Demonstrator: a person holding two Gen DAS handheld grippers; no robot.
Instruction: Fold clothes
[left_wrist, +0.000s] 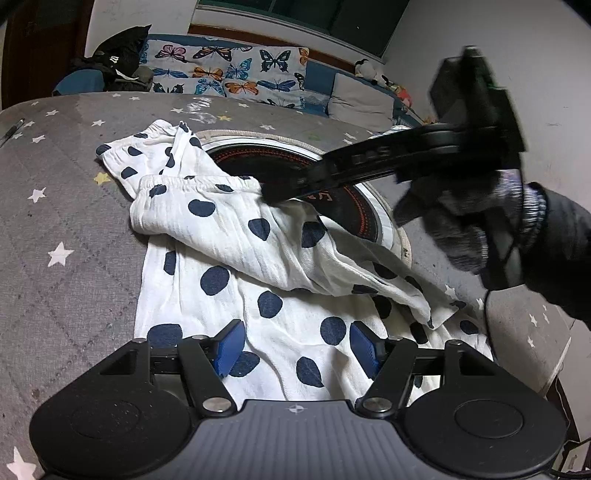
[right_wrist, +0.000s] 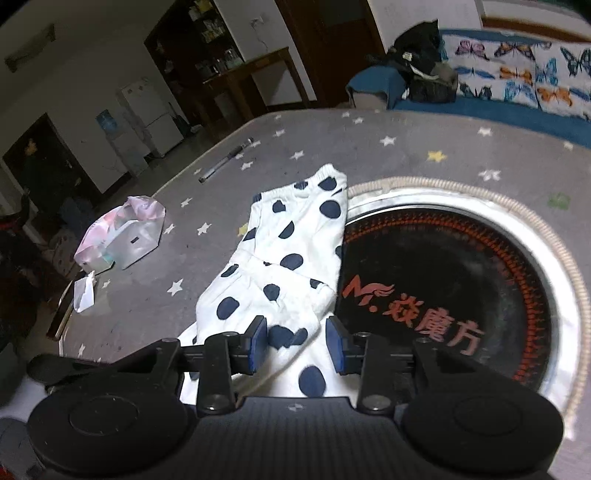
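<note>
Beside the cooktop (right_wrist: 454, 280) — garment (left_wrist: 258, 266), both grippers spread.

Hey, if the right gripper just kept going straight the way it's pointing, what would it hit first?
Most likely the white polka-dot garment: the right gripper has its jaws open around a fold of it, with more fabric directly ahead. The round black cooktop sits off to the right of that line.

The right gripper (right_wrist: 297, 343) stands open over the white dotted garment (right_wrist: 295, 251); the garment lies beside the round cooktop (right_wrist: 461, 280) on the grey star-patterned table (right_wrist: 155, 306).
</note>
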